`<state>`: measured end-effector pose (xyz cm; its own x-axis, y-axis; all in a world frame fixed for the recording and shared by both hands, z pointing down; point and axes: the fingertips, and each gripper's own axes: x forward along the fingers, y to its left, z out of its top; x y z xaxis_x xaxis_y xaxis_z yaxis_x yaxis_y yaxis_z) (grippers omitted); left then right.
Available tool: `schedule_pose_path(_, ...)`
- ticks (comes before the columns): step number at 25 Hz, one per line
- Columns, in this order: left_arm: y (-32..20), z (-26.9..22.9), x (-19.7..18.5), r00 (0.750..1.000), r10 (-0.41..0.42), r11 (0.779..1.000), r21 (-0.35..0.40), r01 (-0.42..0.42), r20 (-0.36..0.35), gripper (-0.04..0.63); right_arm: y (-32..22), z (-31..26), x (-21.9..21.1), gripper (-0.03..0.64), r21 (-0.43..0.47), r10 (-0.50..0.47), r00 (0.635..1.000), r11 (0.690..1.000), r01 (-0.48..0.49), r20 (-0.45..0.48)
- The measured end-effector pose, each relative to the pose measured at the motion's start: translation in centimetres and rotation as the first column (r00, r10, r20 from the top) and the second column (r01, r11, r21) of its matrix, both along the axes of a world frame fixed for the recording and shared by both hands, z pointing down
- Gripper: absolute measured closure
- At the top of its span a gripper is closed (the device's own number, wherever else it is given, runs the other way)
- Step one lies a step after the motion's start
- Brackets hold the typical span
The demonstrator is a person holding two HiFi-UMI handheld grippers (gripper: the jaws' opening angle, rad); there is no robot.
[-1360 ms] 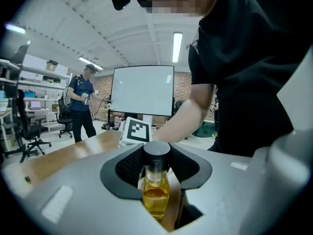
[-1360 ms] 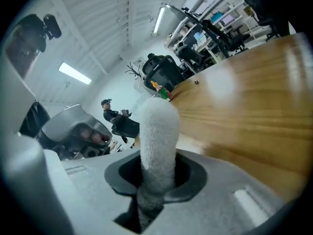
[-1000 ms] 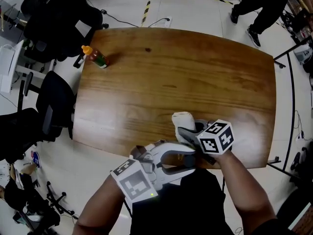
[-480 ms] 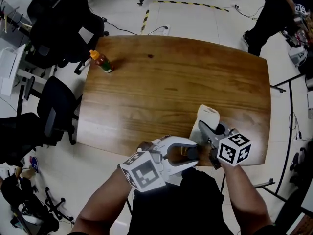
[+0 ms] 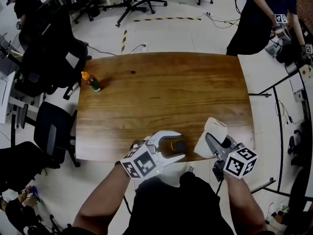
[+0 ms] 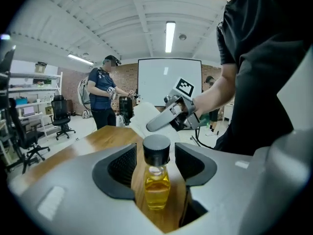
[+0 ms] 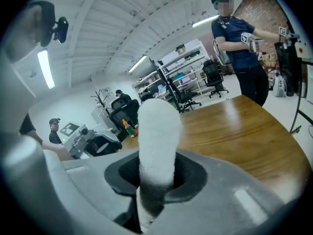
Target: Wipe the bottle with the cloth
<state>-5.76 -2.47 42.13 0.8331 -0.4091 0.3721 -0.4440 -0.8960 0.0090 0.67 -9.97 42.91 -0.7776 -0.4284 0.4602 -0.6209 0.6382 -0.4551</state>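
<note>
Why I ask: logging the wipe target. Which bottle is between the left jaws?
The black-capped bottle of yellow liquid, as those jaws open; the orange-capped one stands far off left.

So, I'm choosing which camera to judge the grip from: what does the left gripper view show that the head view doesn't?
Only the left gripper view: clear gaps between the left gripper's opening jaws and the black cap of the clear yellow-liquid bottle standing between them. Only the head view: a small orange-capped bottle near the brown wooden table's far left edge. Both: the right gripper shut on the rolled white cloth, beside the left gripper.
</note>
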Motion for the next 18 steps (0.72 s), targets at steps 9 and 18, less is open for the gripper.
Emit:
schedule_pose_path(9, 1.3, 0.8, -1.4, 0.984, 0.153, 0.988, -0.045, -0.150, 0.087, 0.328, 4.0, -2.5, 1.5, 0.541, 0.045, 0.026, 1.000, 0.999, -0.027, 0.016)
schedule_pose_path(18, 1.5, 6.6, -1.7, 0.976, 0.027, 0.998, -0.058, -0.015, 0.217, 0.348, 6.0, -2.1, 3.1, 0.541, 0.034, 0.049, 0.998, 0.998, -0.049, 0.026)
